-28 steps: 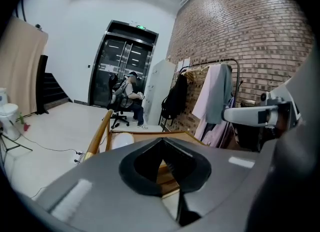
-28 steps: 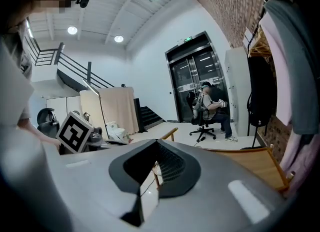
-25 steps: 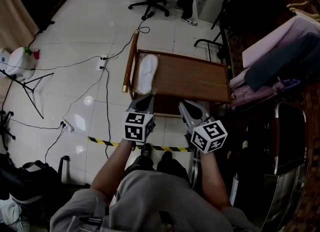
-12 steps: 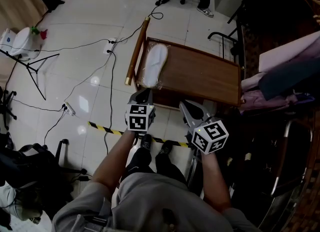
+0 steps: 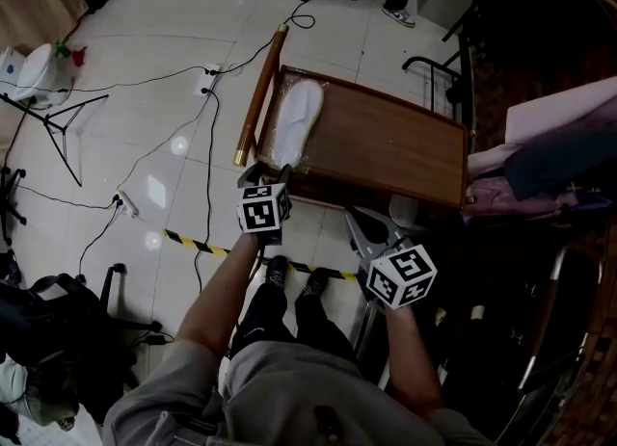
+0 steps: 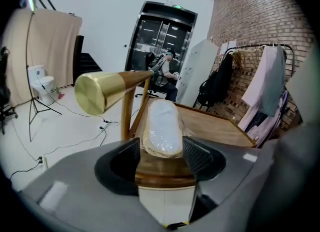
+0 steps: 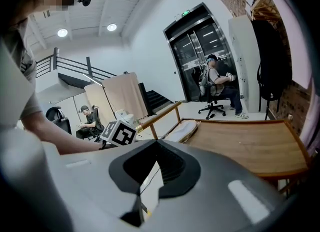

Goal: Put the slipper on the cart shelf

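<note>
Looking down at the wooden cart shelf (image 5: 386,150), with a brass-capped handle bar (image 5: 258,92) running along its left edge. Already got the plastic-wrapped white slipper (image 5: 294,118) lying flat on that shelf, lengthwise along the left edge, just beside the bar. Then the left claw (image 6: 161,151), just opened up wide, straddling the near-left corner without pinching anything, slipper end just past its tips, and the right claw (image 7: 157,151) pulled narrow and empty, hanging short of the near edge.
</note>
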Tool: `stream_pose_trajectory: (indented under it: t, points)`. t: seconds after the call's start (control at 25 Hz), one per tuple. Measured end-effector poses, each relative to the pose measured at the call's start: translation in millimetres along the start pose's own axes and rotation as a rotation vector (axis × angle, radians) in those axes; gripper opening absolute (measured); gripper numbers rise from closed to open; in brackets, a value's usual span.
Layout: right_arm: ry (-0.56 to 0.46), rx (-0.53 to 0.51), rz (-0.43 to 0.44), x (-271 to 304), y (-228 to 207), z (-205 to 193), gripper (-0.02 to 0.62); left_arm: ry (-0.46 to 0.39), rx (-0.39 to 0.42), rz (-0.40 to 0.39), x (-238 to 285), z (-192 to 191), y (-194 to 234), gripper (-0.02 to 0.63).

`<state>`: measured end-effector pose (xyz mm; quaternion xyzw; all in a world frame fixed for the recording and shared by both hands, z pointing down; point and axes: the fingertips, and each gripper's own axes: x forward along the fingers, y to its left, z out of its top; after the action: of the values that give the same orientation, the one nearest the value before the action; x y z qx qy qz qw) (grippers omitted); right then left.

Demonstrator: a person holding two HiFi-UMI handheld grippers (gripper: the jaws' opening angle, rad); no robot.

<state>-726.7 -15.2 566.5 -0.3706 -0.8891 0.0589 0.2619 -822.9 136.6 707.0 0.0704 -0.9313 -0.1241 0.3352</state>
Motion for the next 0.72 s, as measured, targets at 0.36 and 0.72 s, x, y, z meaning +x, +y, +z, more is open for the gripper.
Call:
stream_pose_trajectory:
  t: [0.36, 0.72]
  points:
    - [0.021, 0.031, -0.032, -3, -20, -11, -0.002, 0.068, -0.083, 0.020, 28, -11, 4, 0.291]
    - [0.019, 0.045, -0.041, -8, -22, -15, -0.002, 0.047, -0.098, 0.017, 25, -8, -2, 0.177]
